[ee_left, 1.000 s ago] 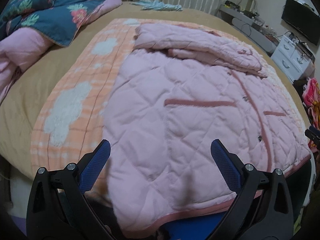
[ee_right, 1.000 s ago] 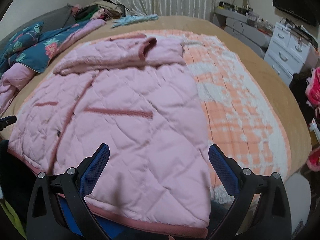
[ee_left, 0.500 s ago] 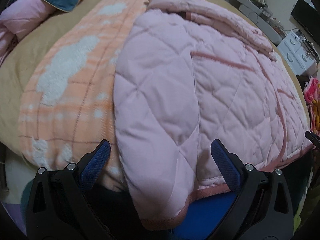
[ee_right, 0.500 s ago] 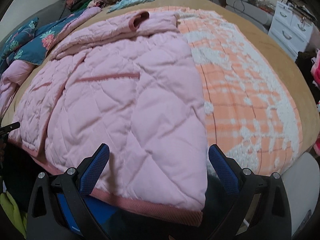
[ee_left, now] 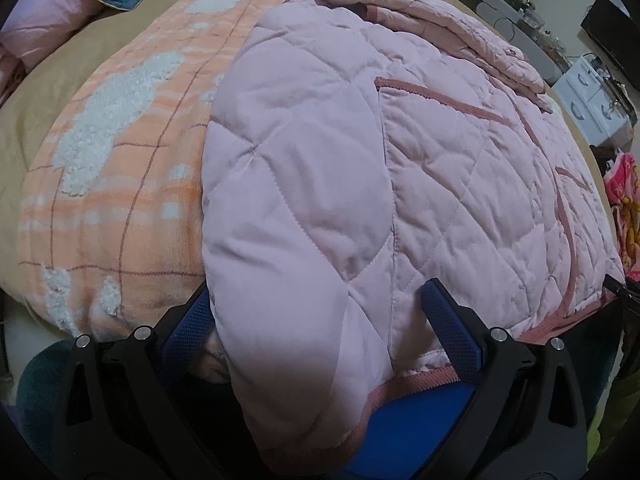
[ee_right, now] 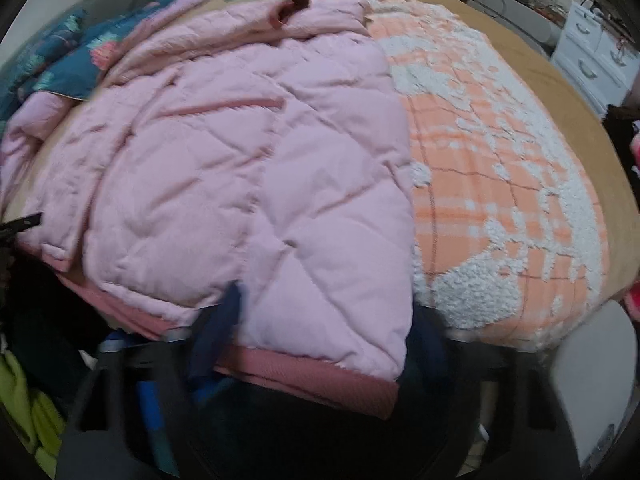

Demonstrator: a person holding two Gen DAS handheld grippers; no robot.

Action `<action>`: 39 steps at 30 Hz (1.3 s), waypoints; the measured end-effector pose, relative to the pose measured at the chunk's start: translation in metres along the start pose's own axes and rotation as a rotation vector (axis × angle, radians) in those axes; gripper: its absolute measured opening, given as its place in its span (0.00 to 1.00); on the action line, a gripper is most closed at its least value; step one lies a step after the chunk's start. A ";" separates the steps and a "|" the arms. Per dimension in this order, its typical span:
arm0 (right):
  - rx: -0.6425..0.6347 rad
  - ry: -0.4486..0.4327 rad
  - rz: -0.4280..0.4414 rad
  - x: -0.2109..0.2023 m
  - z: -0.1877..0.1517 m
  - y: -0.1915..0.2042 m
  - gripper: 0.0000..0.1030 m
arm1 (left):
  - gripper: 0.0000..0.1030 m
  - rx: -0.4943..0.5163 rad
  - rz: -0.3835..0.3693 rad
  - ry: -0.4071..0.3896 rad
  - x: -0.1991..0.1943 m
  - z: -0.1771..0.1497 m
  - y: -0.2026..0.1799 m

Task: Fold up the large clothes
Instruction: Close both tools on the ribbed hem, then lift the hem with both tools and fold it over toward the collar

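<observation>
While right gripper point(ee_right: 320, 320) jaws have just been closing around pink quilted jacket point(ee_right: 240, 168) hem, left gripper point(ee_left: 320, 316) straddles the other corner; grip on either unclear.

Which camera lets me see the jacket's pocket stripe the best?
The left wrist view: the darker pink pocket stripe on the pink quilted jacket looks sharp and near. The right wrist view shows it too, but blurry and farther off.
</observation>
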State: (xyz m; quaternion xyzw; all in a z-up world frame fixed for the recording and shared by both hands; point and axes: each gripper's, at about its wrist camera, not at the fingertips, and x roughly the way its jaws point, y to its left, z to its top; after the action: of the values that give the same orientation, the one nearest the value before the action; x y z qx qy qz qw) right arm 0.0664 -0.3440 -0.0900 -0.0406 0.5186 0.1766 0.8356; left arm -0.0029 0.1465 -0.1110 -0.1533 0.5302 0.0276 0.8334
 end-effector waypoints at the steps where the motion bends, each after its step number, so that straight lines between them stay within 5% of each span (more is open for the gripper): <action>1: -0.001 -0.005 0.012 -0.002 0.000 0.001 0.52 | 0.91 -0.006 -0.014 0.003 -0.001 -0.001 0.000; 8: 0.016 -0.128 0.077 -0.024 0.013 0.003 0.26 | 0.91 0.022 -0.067 0.001 -0.006 -0.010 -0.012; 13: 0.029 -0.242 0.095 -0.046 0.027 0.008 0.23 | 0.86 0.032 -0.078 -0.024 -0.012 -0.013 -0.016; 16: 0.040 -0.296 0.104 -0.055 0.034 0.010 0.22 | 0.58 0.057 -0.049 -0.042 -0.017 -0.014 -0.020; 18: 0.049 -0.329 0.105 -0.061 0.037 0.011 0.21 | 0.24 0.080 -0.003 -0.060 -0.023 -0.015 -0.021; 21: 0.064 -0.367 0.117 -0.067 0.042 0.011 0.21 | 0.17 0.089 -0.013 -0.080 -0.031 -0.014 -0.020; 39: 0.161 -0.471 0.144 -0.086 0.065 0.007 0.19 | 0.08 0.117 -0.080 -0.304 -0.083 0.037 -0.041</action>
State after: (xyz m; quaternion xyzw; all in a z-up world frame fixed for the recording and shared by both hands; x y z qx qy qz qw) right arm 0.0856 -0.3431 0.0162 0.1052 0.3236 0.1983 0.9192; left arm 0.0020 0.1275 -0.0133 -0.1195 0.3920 -0.0138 0.9121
